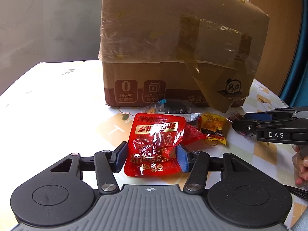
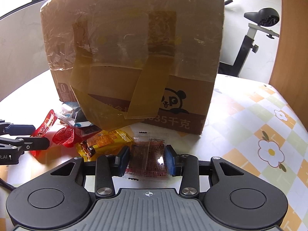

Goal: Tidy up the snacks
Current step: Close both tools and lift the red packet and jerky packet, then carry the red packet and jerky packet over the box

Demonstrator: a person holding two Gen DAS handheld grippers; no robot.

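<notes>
A red snack packet (image 1: 156,144) lies on the table between the blue pads of my left gripper (image 1: 152,154), which is shut on its lower half. In the right wrist view, my right gripper (image 2: 148,157) is shut on a clear packet with dark red contents (image 2: 147,154), also flat on the table. Each gripper shows in the other's view: the right gripper (image 1: 238,121) at the right edge, the left gripper (image 2: 40,135) at the left edge. A yellow packet (image 1: 213,129) (image 2: 104,140) lies between them, next to a second red packet (image 1: 192,134) (image 2: 63,136).
A tall taped cardboard box (image 1: 173,48) (image 2: 125,48) stands just behind the snack pile, with more wrappers (image 1: 173,109) at its base. The table (image 2: 250,115) has a floral checked cover. A person's hand (image 1: 302,165) holds the right gripper. An exercise bike (image 2: 265,17) stands beyond the table.
</notes>
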